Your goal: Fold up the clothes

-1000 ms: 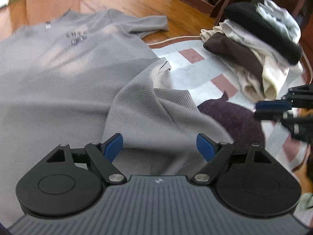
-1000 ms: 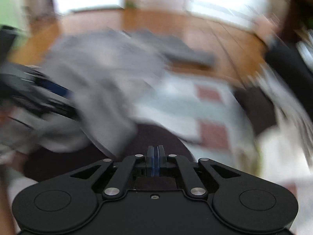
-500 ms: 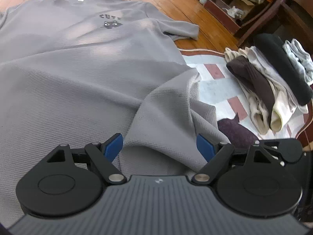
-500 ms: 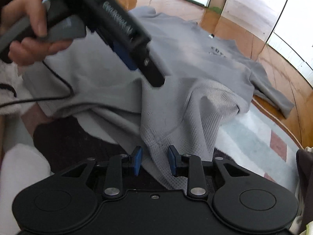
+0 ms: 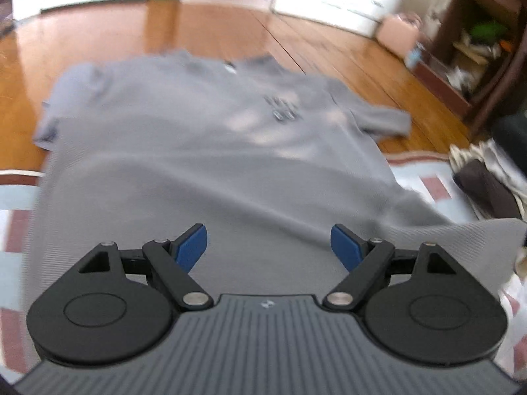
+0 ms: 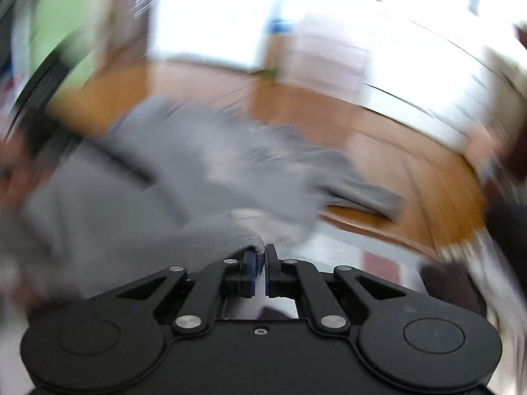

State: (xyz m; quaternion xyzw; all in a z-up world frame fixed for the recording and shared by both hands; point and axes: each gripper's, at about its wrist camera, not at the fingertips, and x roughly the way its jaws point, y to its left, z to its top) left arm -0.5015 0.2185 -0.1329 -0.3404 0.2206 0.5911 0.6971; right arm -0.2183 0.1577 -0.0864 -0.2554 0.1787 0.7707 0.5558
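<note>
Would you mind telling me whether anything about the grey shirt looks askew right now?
Yes. The grey shirt lies mostly flat on the floor, but its near right corner is bunched and lifted, pinched in the right tongs. The left tongs stand open above the hem, holding nothing.

Left wrist view, slightly blurred. Left gripper: jaws wide apart, blue pads clear of the cloth, nothing between them. Grey T-shirt lies spread front-up ahead, collar at the far end, small dark chest print, short sleeves out to both sides. Its upper part rests on the wooden floor, its lower part on a patterned rug. At right, the hem corner is lifted. Pile of folded clothes at right edge. Dark wooden shelf unit beyond.
</note>
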